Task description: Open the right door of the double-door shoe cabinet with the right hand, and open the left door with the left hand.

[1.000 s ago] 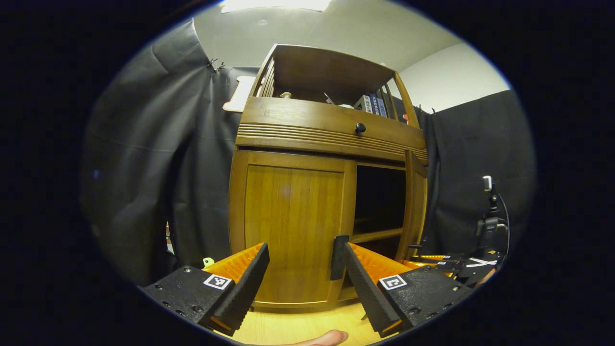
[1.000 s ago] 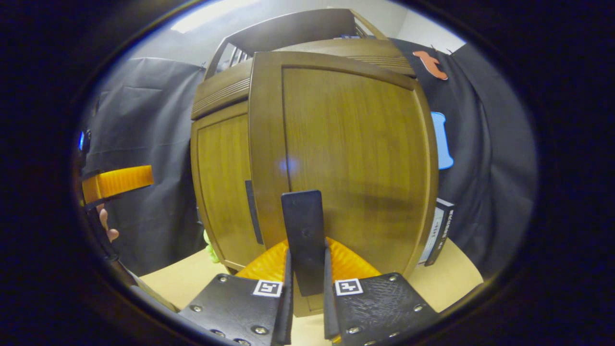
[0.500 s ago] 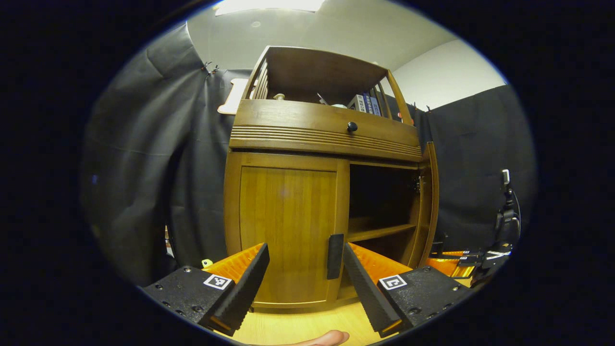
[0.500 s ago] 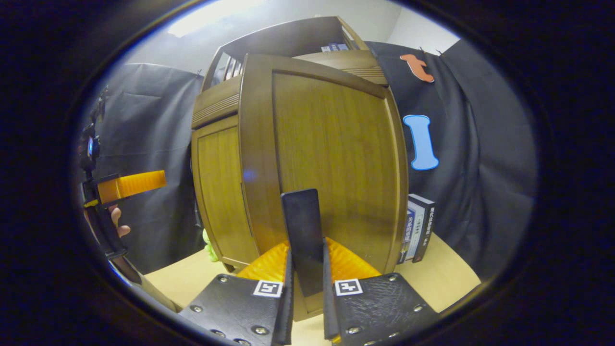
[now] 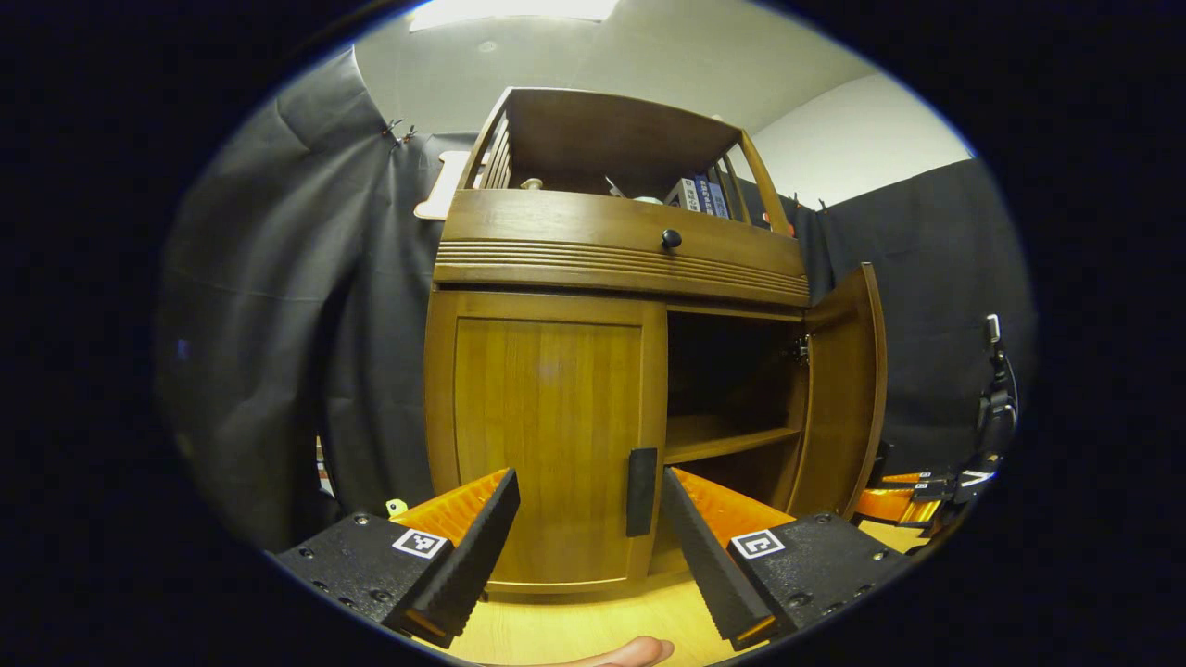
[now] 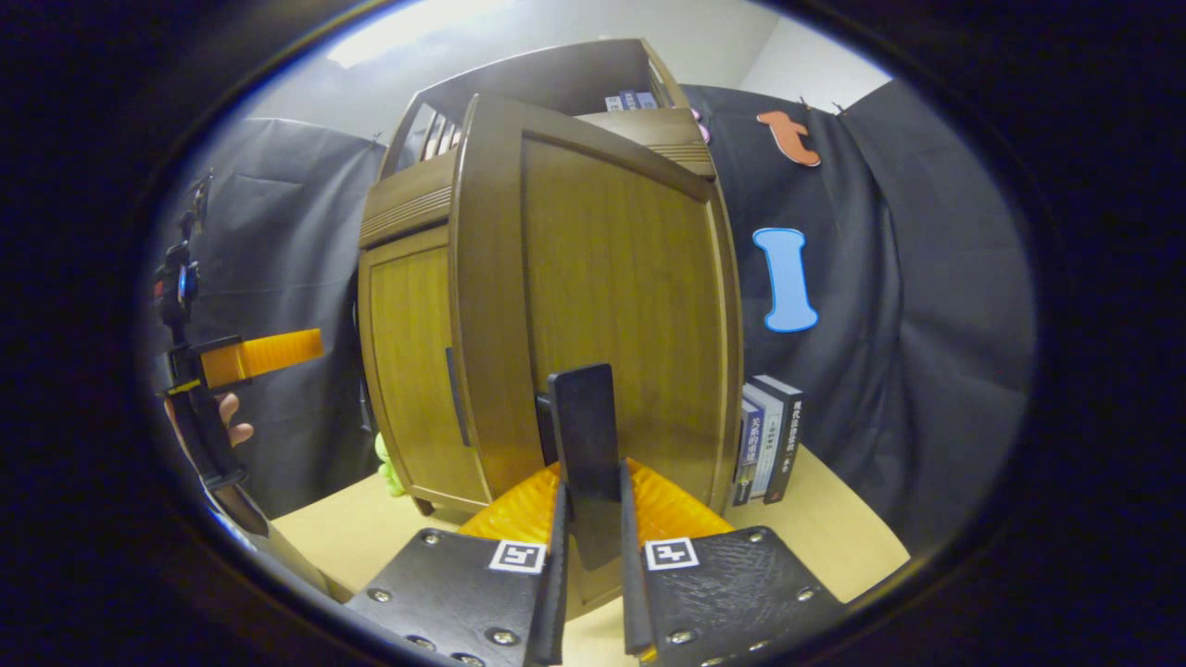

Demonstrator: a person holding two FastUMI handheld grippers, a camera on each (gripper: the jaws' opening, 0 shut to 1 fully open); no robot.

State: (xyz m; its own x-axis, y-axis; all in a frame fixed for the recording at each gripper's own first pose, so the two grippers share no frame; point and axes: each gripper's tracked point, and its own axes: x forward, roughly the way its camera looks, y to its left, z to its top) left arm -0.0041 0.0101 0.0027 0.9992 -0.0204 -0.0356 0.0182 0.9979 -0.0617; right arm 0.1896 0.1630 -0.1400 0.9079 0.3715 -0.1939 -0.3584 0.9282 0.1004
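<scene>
Wooden tabletop (image 6: 834,537), right door handle (image 6: 584,454) clamped between right gripper (image 6: 590,556) fingers (image 6: 554,574)

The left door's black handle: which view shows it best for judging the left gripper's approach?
The left gripper view: the handle faces the camera, between the open left gripper fingers, on the closed left door. The right gripper view shows it only edge-on, as a thin dark strip.
</scene>
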